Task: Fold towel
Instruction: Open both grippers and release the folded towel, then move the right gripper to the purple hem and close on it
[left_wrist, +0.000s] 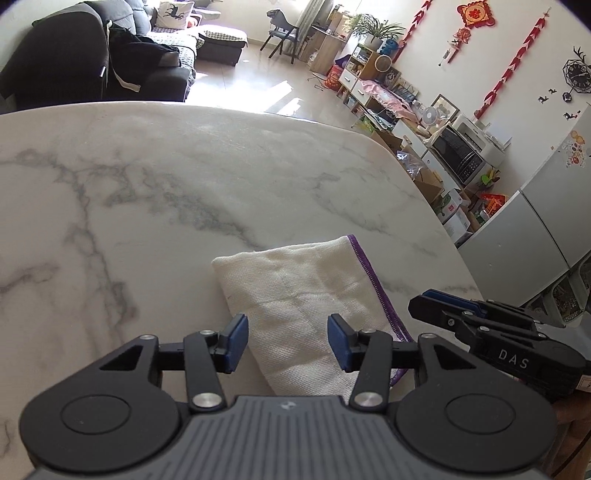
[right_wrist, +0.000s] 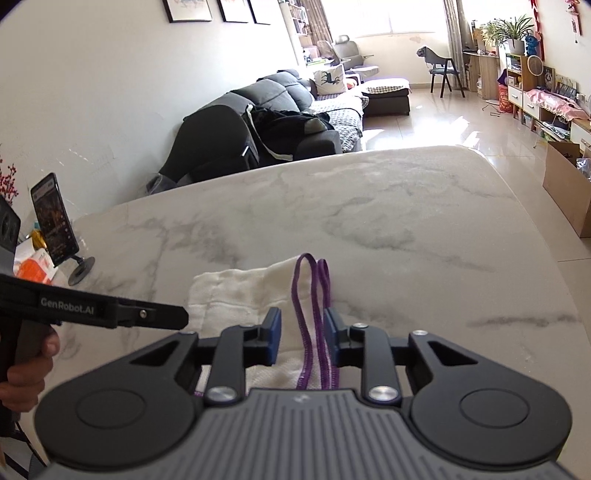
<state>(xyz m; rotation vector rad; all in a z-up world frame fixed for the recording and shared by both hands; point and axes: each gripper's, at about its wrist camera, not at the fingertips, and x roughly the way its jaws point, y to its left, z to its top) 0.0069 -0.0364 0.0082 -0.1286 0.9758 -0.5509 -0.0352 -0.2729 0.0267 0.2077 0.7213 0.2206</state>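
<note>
A cream towel (left_wrist: 306, 295) with a purple stitched edge lies folded on the white marble table (left_wrist: 147, 192). My left gripper (left_wrist: 288, 341) is open just above the towel's near end, its blue pads apart and holding nothing. The right gripper's fingers (left_wrist: 454, 314) show at the right, beside the towel's purple edge. In the right wrist view the towel (right_wrist: 240, 291) lies below my right gripper (right_wrist: 303, 339), which is open, with the layered purple edges (right_wrist: 314, 317) running between its pads. The left gripper (right_wrist: 110, 312) shows at the left there.
A phone on a stand (right_wrist: 55, 225) and an orange packet (right_wrist: 37, 267) sit at the table's left side. A dark sofa (right_wrist: 273, 122) stands beyond the table's far edge. Shelves, boxes and a microwave (left_wrist: 458, 151) line the right wall.
</note>
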